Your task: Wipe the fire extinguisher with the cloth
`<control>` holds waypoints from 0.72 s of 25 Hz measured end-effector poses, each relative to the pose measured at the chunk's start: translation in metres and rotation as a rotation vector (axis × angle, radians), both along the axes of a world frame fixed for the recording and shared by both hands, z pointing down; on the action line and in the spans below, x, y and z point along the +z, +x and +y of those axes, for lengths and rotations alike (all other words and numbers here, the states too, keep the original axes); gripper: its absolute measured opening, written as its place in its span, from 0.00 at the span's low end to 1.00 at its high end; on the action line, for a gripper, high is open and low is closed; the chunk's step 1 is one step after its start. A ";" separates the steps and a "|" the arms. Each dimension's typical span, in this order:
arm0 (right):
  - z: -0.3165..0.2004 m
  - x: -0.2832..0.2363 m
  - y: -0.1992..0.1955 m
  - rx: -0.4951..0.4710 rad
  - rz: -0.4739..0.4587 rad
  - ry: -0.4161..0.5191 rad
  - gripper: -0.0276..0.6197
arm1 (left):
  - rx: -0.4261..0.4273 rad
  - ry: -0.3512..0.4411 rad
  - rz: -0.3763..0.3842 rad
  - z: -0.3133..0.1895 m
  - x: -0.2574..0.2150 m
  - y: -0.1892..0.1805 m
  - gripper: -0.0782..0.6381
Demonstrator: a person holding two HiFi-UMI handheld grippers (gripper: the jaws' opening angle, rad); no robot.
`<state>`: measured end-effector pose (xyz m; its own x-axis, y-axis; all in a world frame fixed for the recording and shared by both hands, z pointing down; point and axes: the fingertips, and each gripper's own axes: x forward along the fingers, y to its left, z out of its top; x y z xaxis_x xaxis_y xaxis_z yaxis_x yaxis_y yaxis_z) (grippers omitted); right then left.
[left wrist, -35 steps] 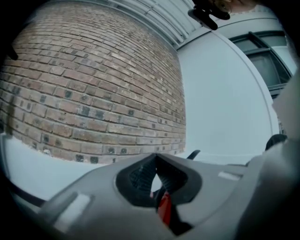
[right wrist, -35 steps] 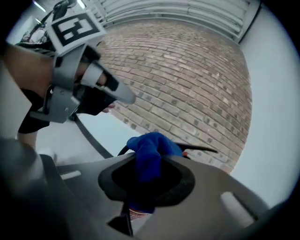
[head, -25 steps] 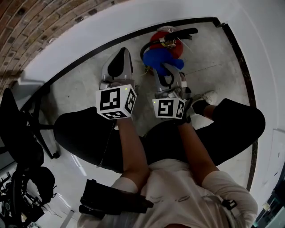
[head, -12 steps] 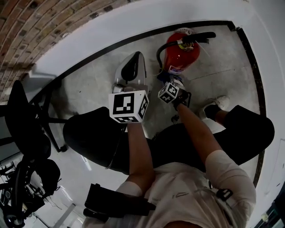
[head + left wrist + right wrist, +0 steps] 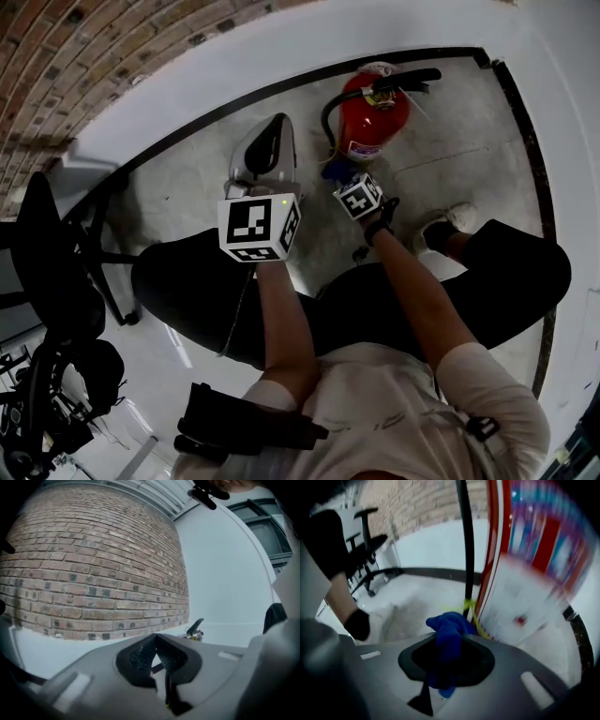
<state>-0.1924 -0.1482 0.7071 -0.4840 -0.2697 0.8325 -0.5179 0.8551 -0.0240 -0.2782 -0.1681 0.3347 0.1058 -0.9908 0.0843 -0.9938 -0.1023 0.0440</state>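
Fire extinguisher (image 5: 373, 117) stands upright, upper centre of the head view, just beyond the right gripper (image 5: 342, 176), jaws clamped on the cloth (image 5: 449, 630); left gripper (image 5: 272, 141) jaws together, empty.

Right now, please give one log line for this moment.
right tool: shut on cloth, low beside extinguisher | left tool: shut, empty

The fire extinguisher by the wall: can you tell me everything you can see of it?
The fire extinguisher is a glossy red, metal-looking cylinder standing upright on the grey floor near the white wall. A black lever tops it, a black hose curves down its side, and a printed label sits low on the body. The right claw holds a blue cloth at its lower part; blur hides whether they touch.
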 end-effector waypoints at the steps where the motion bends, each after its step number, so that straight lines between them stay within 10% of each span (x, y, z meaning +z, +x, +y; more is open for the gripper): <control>1: 0.001 -0.043 -0.008 0.016 -0.100 0.052 0.16 | -0.009 0.013 0.012 -0.001 -0.006 -0.003 0.11; 8: -0.020 -0.342 0.042 0.141 -0.600 0.599 0.17 | 0.008 0.074 0.041 -0.017 -0.028 0.022 0.11; 12: -0.047 -0.393 0.070 0.146 -0.540 0.801 0.17 | 0.042 0.052 0.025 -0.017 -0.019 0.036 0.11; 18: -0.062 -0.317 0.060 0.022 -0.350 0.749 0.18 | 0.026 0.012 0.004 -0.016 -0.010 0.038 0.11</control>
<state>-0.1322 -0.2099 0.3904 -0.6702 -0.7054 0.2306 -0.6028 0.6987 0.3853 -0.2401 -0.1845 0.3252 0.1315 -0.9887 0.0717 -0.9906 -0.1284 0.0464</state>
